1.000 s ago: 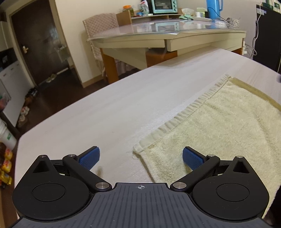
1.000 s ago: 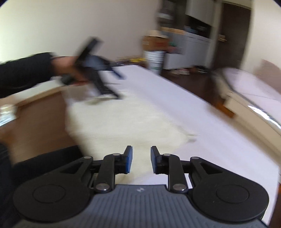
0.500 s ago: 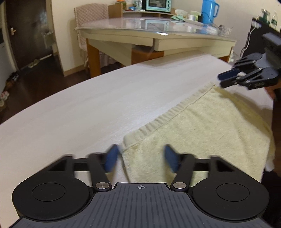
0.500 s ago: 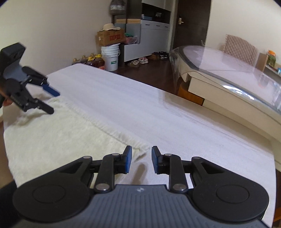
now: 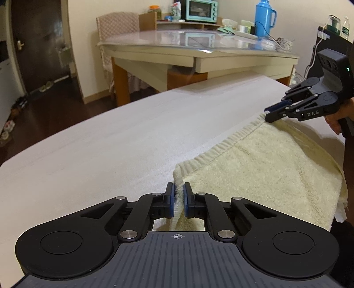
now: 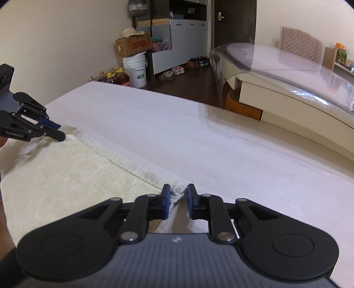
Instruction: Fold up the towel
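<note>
Left gripper [image 5: 177, 200] closed on one far corner of the towel [image 5: 265, 168], blue pads pinching the ribbed hem, corner raised a little off the table [image 5: 99, 144]. Towel flat on the pale table, near edge hanging over the side toward the person. Right gripper [image 6: 178, 200] at the other far corner, fingers narrow, frayed hem between the pads with a small gap on the right pad; firm grip or not, cannot tell. Behind, second table [image 5: 199, 55] with blue thermos [image 5: 263, 18].

Blue thermos [image 5: 263, 17]; toaster oven [image 5: 201, 10]; bucket [image 6: 135, 70]
</note>
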`<state>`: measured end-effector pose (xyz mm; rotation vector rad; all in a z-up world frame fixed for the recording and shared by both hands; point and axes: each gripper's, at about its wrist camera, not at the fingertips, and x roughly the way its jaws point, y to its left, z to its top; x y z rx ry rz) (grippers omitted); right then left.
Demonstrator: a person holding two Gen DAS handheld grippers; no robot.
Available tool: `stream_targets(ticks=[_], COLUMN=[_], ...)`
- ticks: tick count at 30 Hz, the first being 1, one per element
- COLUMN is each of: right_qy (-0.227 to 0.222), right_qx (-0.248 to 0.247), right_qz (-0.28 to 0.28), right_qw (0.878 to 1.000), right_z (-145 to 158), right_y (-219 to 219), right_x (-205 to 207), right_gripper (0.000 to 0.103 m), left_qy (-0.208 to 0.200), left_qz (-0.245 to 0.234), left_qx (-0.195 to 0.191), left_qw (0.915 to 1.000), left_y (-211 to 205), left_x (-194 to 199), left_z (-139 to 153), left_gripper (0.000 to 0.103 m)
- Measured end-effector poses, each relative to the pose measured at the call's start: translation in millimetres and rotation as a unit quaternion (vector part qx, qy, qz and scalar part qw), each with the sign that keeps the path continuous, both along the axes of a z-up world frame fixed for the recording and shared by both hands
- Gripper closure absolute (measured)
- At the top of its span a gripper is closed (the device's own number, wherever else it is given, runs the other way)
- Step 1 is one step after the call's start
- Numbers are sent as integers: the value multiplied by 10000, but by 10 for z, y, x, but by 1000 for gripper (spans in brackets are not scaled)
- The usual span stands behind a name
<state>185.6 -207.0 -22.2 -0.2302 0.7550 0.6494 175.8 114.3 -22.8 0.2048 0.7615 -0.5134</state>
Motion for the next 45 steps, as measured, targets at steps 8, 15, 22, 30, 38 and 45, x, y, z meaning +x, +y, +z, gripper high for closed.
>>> stream_targets(ticks=[8, 15, 22, 30, 38, 45], right_qy=[-379, -498, -489, -497, -564, -631], right_qx=[-70, -338, -342, -319, -274, -67], right_qz=[-185, -200, -243, -305, -302, -191], right_qw=[9991, 9980, 9979, 9978, 9976, 9978], right_z=[120, 83, 19, 15, 71, 216], right_y=[27, 157, 126, 76, 41, -33], right_x=[191, 481, 485, 427, 323, 48], right_gripper=[89, 89, 86, 85, 82, 78], left_qy=[-174, -154, -346, -462, -587, -527], left_qz=[241, 411, 758, 1130, 1133, 1245], left_qx=[33, 285, 196, 471, 866, 376], left_qw=[9996, 9986, 9963, 9914, 9880, 9901], left_y=[-44, -107, 75, 201, 175, 284], left_x=[336, 645, 622, 632, 648, 539], left_z=[91, 6, 44, -41, -109, 22], left_gripper=[95, 93, 46, 33, 27, 22])
